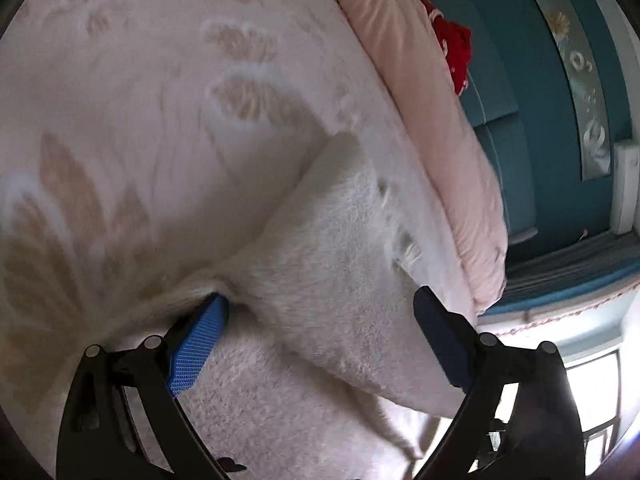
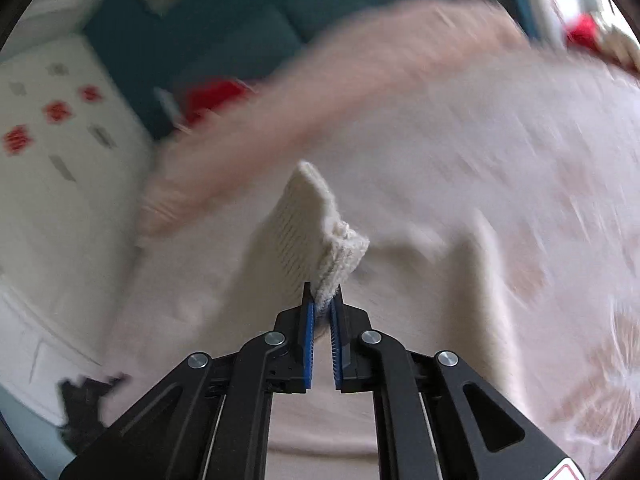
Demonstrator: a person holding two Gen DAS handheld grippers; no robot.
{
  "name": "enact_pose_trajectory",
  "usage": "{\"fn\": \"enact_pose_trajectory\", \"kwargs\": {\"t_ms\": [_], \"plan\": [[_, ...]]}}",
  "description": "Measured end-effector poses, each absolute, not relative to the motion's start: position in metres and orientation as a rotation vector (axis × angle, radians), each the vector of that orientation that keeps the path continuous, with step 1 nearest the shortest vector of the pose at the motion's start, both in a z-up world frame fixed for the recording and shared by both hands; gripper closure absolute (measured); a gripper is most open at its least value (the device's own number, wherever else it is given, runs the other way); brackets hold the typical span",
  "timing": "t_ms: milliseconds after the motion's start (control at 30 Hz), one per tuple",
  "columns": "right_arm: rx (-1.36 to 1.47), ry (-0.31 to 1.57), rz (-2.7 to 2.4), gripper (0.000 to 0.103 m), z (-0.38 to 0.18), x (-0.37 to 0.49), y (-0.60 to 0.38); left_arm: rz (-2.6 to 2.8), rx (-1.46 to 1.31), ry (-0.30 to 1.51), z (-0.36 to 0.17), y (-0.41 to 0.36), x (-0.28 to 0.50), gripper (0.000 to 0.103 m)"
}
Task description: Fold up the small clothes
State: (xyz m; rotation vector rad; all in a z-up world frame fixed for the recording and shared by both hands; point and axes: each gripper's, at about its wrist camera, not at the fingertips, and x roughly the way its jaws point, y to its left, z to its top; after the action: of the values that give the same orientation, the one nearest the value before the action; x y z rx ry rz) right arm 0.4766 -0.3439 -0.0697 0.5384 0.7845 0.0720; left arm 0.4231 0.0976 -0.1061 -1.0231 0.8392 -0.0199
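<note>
A fluffy cream knitted garment [image 1: 320, 264] lies on a pale pink patterned bed cover [image 1: 120, 100]. My left gripper [image 1: 320, 308] is open, its blue pads [image 1: 196, 344] spread wide on either side of the garment and pressing into it. In the right wrist view my right gripper [image 2: 323, 300] is shut on a ribbed knit edge of the cream garment [image 2: 316, 232], which stands up lifted from the jaws. The background of the right wrist view is blurred.
A pink quilt [image 1: 432, 120] is bunched along the bed's far side, also in the right wrist view [image 2: 320, 92]. Behind it are a teal headboard [image 1: 520, 60] and a red item [image 1: 452, 48]. A white pillow with red marks [image 2: 60, 152] lies at left.
</note>
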Motion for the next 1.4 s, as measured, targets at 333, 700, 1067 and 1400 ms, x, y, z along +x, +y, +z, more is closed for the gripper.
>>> {"fn": "enact_pose_trajectory", "kwargs": {"t_ms": [333,700,1067,1400], "plan": [[0.630,0.730,0.116,0.096,-0.088,0.457,-0.358,0.140,-0.922,0.841,-0.104,0.085,0.428,0.073],[0.546,0.815,0.003,0.081,-0.111,0.449,-0.364,0.059,-0.700,0.709,-0.121,0.080,0.405,0.080],[0.476,0.864,-0.082,0.081,-0.113,0.487,-0.356,0.027,-0.692,0.646,-0.126,0.076,0.401,0.078],[0.467,0.781,-0.169,0.067,-0.101,0.460,-0.372,0.024,-0.680,0.623,-0.128,0.073,0.399,0.076]]}}
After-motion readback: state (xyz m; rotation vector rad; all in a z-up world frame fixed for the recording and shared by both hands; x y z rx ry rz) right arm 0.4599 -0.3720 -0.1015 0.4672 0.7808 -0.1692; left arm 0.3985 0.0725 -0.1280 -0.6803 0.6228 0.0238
